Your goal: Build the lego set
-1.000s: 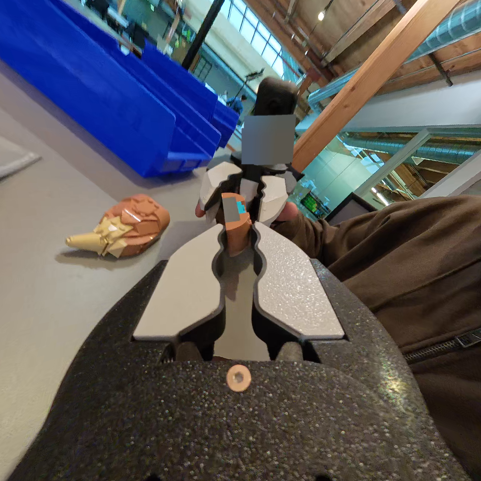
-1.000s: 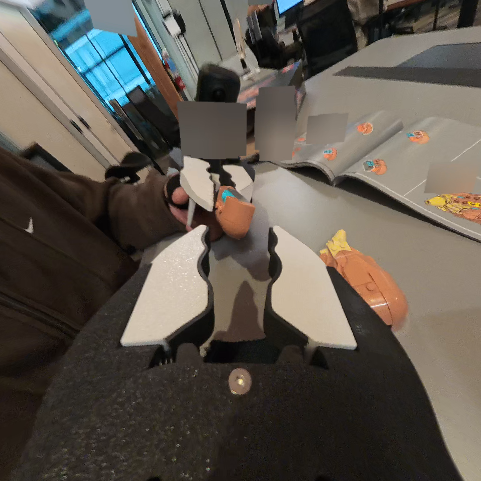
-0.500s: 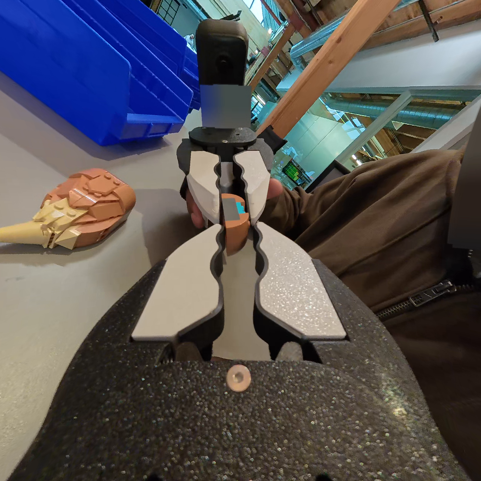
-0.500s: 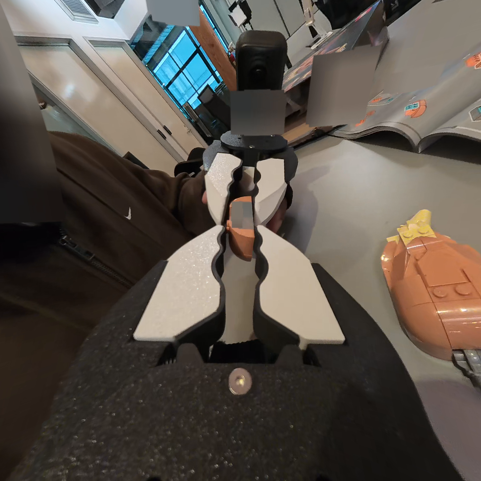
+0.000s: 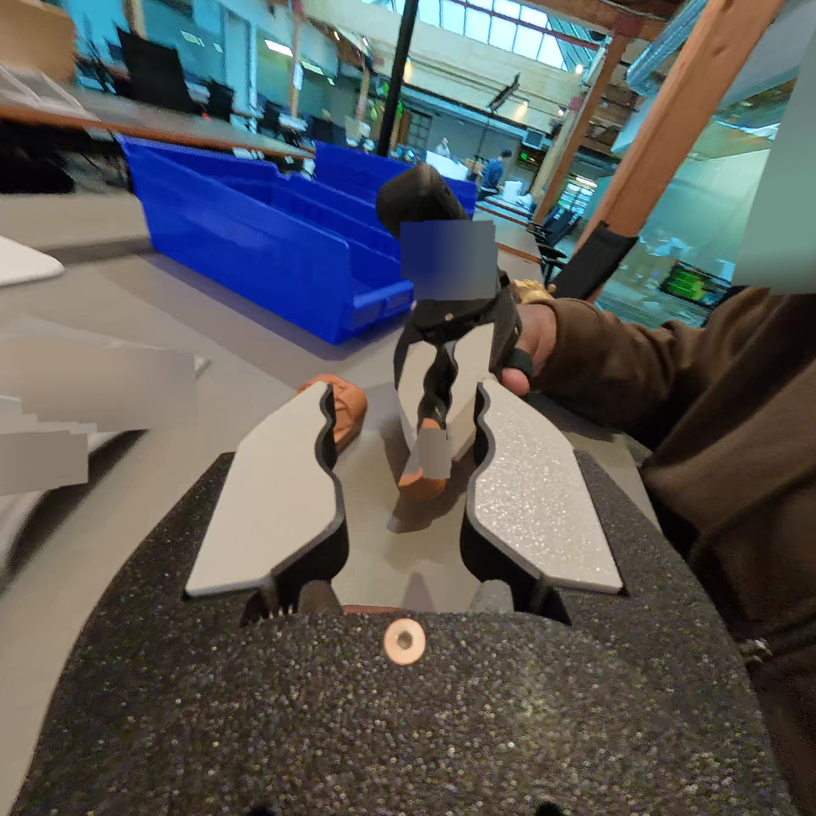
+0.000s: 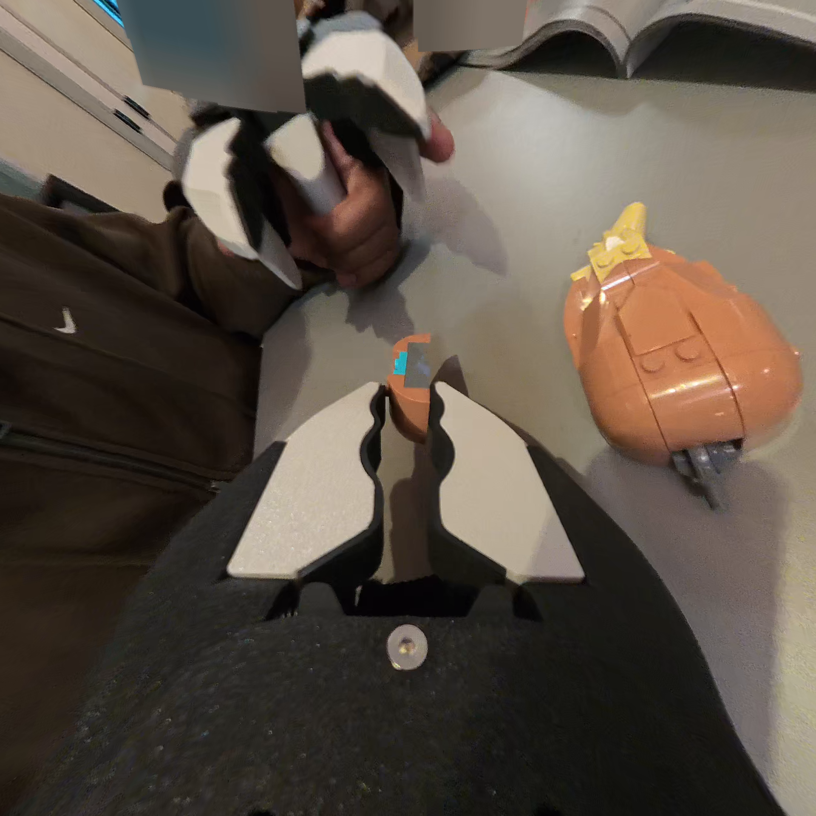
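Note:
My right gripper [image 6: 408, 388] is shut on a small orange Lego piece [image 6: 410, 402] with a teal spot, held at its fingertips just above the grey table [image 6: 552, 176]. In the left wrist view the right gripper [image 5: 435, 410] points down with the piece [image 5: 419, 483] near the tabletop. My left gripper [image 5: 404, 386] is open and empty, a short way back from the piece; it also shows in the right wrist view [image 6: 335, 212]. The large orange Lego body [image 6: 675, 366] with a yellow tip lies on the table to the right, partly hidden behind my left finger [image 5: 351, 404].
Blue bins [image 5: 265, 247] stand at the back of the table. An open instruction booklet [image 6: 662, 26] lies beyond the Lego body. The person's brown sleeve [image 5: 662, 375] and jacket [image 6: 110, 375] fill one side of each view. The gap from one gripper's tips to the other's is roughly 7 cm.
Both grippers held the small piece half a second ago. My left gripper has opened, let go and pulled back. My right gripper keeps the piece and has tilted down toward the table.

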The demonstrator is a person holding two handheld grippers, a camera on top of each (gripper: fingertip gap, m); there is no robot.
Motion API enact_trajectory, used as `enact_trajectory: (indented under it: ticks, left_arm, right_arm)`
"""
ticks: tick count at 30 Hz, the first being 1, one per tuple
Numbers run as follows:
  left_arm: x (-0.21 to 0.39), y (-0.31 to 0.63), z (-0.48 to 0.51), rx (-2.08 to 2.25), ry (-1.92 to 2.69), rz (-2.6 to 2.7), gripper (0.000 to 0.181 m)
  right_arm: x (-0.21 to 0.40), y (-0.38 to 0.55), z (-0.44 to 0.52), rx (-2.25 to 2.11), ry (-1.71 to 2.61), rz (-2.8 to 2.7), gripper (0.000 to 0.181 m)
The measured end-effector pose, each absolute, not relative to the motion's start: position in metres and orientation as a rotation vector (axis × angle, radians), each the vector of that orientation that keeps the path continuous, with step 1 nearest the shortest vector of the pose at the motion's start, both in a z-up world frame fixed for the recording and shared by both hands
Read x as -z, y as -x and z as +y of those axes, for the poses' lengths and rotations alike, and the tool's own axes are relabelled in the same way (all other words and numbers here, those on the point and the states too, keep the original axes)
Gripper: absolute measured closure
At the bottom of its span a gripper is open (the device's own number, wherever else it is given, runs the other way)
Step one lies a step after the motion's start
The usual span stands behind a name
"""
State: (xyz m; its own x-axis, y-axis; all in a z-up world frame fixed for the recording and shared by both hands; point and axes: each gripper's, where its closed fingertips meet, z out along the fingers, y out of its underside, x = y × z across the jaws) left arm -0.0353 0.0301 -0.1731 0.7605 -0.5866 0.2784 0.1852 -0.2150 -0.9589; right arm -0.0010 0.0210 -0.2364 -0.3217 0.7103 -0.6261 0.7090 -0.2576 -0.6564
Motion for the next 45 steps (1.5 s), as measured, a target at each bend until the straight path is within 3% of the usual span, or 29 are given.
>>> enact_trajectory:
  ticks: [5,12,16,25,34,40,45]
  left_arm:
    - [0.151,0.054,0.033,0.640,1.503,0.239,0.121]
    - [0.122,0.089,0.027,0.706,1.329,-0.048,0.121]
    - [0.107,0.102,0.011,0.834,1.143,-0.346,0.121]
    - [0.108,0.071,-0.003,0.882,0.927,-0.621,0.121]
    - [0.107,0.070,-0.011,0.889,0.877,-0.686,0.114]
    - [0.114,0.066,-0.007,0.965,0.946,-0.725,0.096]
    - [0.117,0.077,-0.004,0.963,0.952,-0.750,0.106]
  right_arm:
    - [0.244,0.001,0.026,-1.596,1.875,-1.912,0.161]
    - [0.240,-0.003,0.037,-1.419,1.811,-1.885,0.136]
    - [0.206,-0.003,0.043,-1.449,1.710,-1.685,0.137]
    - [0.149,0.017,-0.041,-1.992,1.470,-1.223,0.135]
    - [0.143,0.019,-0.054,-2.009,1.450,-1.049,0.136]
    - [0.151,0.021,-0.072,-2.095,1.476,-1.089,0.138]
    - [0.155,0.025,-0.075,-2.113,1.494,-1.090,0.137]
